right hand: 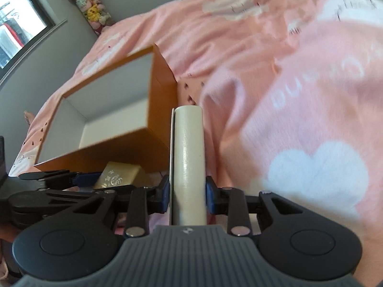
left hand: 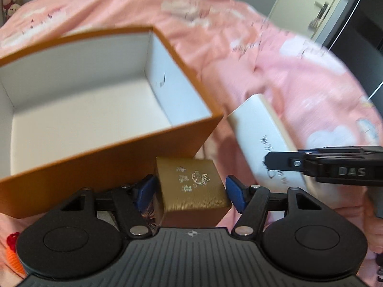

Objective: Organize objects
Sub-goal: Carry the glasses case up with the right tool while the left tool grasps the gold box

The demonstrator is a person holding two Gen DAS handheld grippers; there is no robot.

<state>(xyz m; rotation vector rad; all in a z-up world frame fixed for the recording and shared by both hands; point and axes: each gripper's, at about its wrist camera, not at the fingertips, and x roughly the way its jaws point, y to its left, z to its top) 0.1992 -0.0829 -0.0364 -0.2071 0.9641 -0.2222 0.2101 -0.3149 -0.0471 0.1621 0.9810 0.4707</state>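
With the left claw (left hand: 190,192) closed around the gold box (left hand: 194,189) at six o'clock below the orange box (left hand: 107,153), and the right claw (right hand: 188,191) clamping the white box (right hand: 189,157), we risk the loosely seated gold box slipping onto the bed (left hand: 275,71).

Orange box (left hand: 100,153) white inside; gold box (left hand: 191,186) silver-printed; pink bedspread (right hand: 275,76) white-clouded
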